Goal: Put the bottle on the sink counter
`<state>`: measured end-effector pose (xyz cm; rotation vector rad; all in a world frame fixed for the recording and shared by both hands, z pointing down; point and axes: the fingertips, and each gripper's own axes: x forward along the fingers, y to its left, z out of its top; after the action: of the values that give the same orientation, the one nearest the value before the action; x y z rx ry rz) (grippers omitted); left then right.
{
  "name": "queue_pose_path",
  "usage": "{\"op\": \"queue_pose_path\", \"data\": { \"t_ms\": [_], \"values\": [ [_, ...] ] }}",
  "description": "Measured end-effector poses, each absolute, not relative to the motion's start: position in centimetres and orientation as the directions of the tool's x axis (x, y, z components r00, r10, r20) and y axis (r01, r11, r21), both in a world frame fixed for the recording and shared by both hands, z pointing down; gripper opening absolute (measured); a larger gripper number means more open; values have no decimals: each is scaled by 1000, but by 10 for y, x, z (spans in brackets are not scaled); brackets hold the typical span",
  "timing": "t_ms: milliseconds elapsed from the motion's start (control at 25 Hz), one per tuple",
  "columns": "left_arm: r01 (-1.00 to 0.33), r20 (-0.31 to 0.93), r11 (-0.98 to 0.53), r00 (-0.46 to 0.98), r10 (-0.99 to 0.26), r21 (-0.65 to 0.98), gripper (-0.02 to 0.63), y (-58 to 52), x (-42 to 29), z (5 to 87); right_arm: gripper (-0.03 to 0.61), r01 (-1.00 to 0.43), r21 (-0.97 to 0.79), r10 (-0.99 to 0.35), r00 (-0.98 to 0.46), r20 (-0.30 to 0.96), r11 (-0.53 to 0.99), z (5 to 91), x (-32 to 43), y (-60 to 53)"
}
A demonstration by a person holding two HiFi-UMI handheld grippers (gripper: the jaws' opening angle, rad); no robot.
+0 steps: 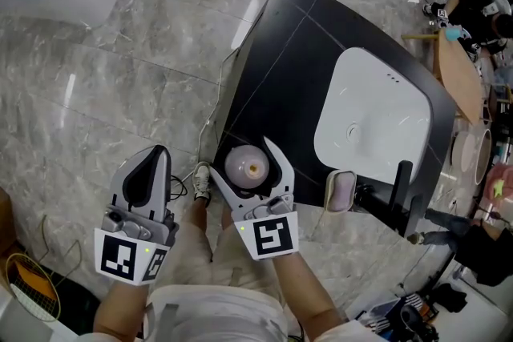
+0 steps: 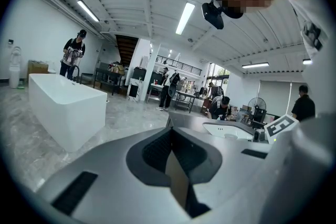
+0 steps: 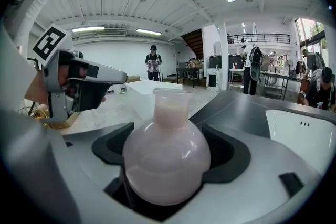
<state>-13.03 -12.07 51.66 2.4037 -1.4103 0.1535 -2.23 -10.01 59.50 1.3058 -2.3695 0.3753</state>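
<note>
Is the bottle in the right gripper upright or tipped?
Upright: the bottle stands neck-up, mouth on top, its round body clamped in the right gripper.

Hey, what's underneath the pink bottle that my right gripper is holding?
Around the bottle, held in the right gripper, shows the black counter's near corner. The spot directly below is covered, so contact can't be judged.

Left gripper (image 1: pixel 161 151) fingers (image 1: pixel 151 176) together; right gripper (image 1: pixel 242 157) fingers (image 1: pixel 281 170) clasp the bottle (image 1: pixel 248 168).
</note>
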Motion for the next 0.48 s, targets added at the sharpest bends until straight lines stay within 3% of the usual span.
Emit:
{"op": "queue_pose_path", "data": {
  "t_ms": [480],
  "values": [
    [-864, 264, -436, 495, -828, 252, 14, -119, -133, 520, 409, -841, 32, -725, -447, 523, 541, 607, -24, -101]
  ]
}}
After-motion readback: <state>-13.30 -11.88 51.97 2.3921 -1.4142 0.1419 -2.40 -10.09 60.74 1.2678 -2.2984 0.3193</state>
